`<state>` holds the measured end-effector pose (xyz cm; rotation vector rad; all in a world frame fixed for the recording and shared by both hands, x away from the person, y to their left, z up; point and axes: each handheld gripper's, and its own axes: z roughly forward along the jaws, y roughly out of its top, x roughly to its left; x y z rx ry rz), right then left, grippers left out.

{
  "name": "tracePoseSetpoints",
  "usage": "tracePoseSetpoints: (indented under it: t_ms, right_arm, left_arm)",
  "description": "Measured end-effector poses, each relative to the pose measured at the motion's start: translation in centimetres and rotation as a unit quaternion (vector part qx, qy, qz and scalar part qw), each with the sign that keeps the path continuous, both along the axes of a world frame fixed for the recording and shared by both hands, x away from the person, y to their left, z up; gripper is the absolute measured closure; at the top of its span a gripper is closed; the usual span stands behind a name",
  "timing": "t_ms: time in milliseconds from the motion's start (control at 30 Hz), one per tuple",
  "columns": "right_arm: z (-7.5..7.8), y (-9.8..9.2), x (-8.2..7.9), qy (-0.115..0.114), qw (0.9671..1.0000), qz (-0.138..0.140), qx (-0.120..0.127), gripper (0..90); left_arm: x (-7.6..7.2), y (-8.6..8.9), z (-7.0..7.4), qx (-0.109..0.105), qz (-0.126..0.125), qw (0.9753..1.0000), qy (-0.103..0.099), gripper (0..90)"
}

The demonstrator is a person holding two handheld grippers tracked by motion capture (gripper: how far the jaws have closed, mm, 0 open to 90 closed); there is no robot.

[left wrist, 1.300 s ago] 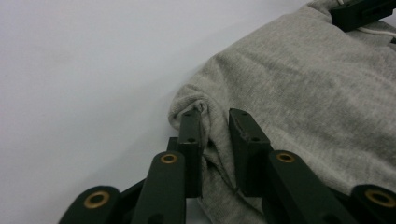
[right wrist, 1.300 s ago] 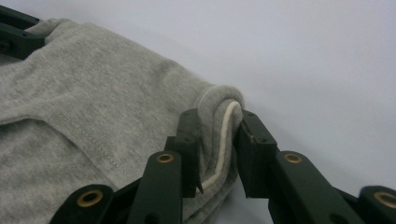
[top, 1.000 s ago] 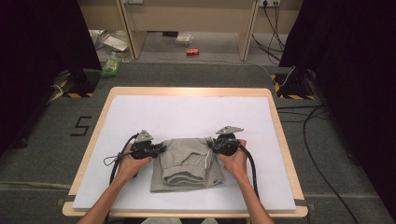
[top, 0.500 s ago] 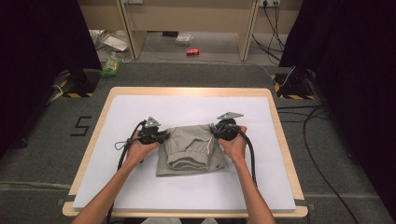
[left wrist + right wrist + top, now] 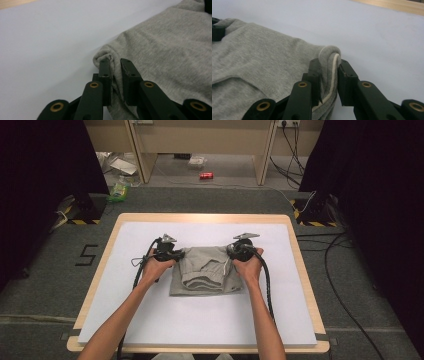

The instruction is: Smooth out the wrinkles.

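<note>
Grey garment [image 5: 207, 275] stretched crosswise between both claws, long axis left to right. Left claw [image 5: 176, 254] clenched on its far-left corner, right claw [image 5: 231, 251] clenched on its far-right corner, each equally near.

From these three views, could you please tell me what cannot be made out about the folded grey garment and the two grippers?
- Grey garment, high view: its type is unclear, because it is folded.
- Left gripper, left gripper view: the pinched cloth covers the jaws' inner faces.
- Right gripper, right gripper view: the white cord's lower end is cut off by the bottom edge.
- Red can, high view: label too small to read.
</note>
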<state>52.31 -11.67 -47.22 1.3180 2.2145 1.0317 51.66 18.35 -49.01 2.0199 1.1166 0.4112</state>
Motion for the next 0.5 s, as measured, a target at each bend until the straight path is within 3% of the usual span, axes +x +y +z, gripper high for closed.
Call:
tracePoseSetpoints:
  t_ms: [100, 267, 367, 433, 500]
  right_arm:
    - [-0.5, 0.1, 0.3, 0.005, 0.9999, -0.002, -0.013, 68.8]
    - [-0.1, -0.5, 0.3, 0.006, 0.9995, -0.031, -0.003, 54.7]
    - [0.1, -1.0, 0.3, 0.006, 0.9993, -0.036, -0.005, 50.1]
    - [0.3, -1.1, 0.2, 0.006, 0.9990, -0.044, -0.002, 47.5]
    - [0.5, -1.2, 0.1, 0.003, 0.9990, -0.044, -0.006, 45.6]
  left_arm:
    - [0.1, 0.3, -0.2, -0.014, 0.007, 0.9999, 0.004, 77.0]
    - [0.5, 1.4, -0.3, -0.032, 0.037, 0.9987, 0.013, 61.2]
    - [0.6, 2.1, -0.5, -0.049, 0.047, 0.9974, 0.023, 58.4]
    - [0.6, 2.3, -0.4, -0.050, 0.056, 0.9970, 0.020, 55.4]
    - [0.5, 2.5, 0.0, -0.030, 0.065, 0.9974, 0.005, 53.2]
